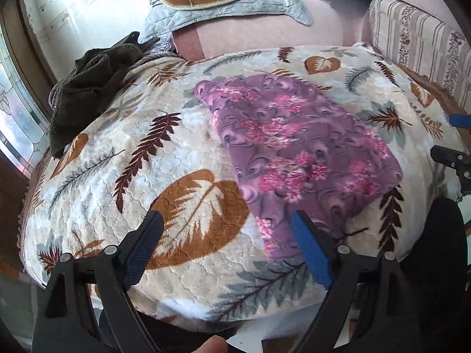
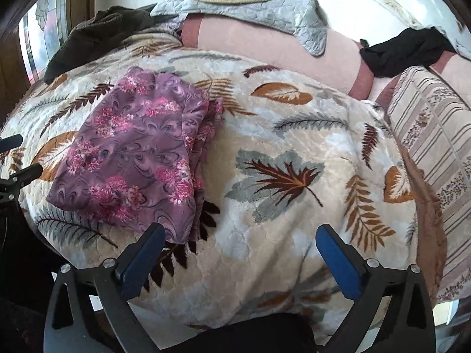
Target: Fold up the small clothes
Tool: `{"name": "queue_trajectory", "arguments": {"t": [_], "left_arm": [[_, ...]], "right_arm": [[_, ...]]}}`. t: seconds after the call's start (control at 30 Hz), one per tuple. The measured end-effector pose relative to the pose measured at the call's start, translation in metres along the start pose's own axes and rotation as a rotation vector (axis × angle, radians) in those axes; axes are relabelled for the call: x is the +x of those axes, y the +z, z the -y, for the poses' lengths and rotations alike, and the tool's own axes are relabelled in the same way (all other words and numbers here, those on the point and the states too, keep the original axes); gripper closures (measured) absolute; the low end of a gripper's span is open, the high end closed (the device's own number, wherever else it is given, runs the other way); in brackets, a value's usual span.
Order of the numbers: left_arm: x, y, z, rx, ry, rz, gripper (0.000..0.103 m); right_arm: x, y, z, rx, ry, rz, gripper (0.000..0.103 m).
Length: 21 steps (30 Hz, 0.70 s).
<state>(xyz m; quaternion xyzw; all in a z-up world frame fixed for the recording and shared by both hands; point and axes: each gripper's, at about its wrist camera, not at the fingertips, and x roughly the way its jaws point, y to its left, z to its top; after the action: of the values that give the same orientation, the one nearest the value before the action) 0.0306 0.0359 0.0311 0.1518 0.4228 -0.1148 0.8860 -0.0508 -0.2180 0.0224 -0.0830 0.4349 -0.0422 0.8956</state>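
Purple floral garment (image 1: pixel 297 150): lay folded into a compact, layered rectangle on the leaf-patterned blanket (image 1: pixel 123 158), its stacked edges visible along one side in the right wrist view.
Left gripper (image 1: pixel 226 247): jaws stood wide apart and empty, hovering above the blanket at the garment's near corner, with no cloth between the pads.
Right gripper (image 2: pixel 240 253): jaws spread wide and held nothing; its left finger sat just beside the garment's near edge without pressing on it.
Done so far: this piece looked folded and set down, judging by the neat outline and both released claws.
Left to do: a dark brown garment (image 1: pixel 85 88) lay crumpled at the blanket's far left edge, and a black cloth (image 2: pixel 403 53) lay bunched on the pink surface beyond; both seemed unfolded.
Likely next: probably fetching one of those, though which one cannot be told.
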Motion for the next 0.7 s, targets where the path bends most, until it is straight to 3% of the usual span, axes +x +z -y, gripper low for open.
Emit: {"name": "queue_trajectory", "arguments": {"t": [0.7], "left_arm": [[-0.031, -0.022, 0.051, 0.115, -0.138, -0.003, 0.014]], "right_arm": [[-0.011, -0.015, 0.009, 0.077, 0.031, 0.008, 0.000]]}}
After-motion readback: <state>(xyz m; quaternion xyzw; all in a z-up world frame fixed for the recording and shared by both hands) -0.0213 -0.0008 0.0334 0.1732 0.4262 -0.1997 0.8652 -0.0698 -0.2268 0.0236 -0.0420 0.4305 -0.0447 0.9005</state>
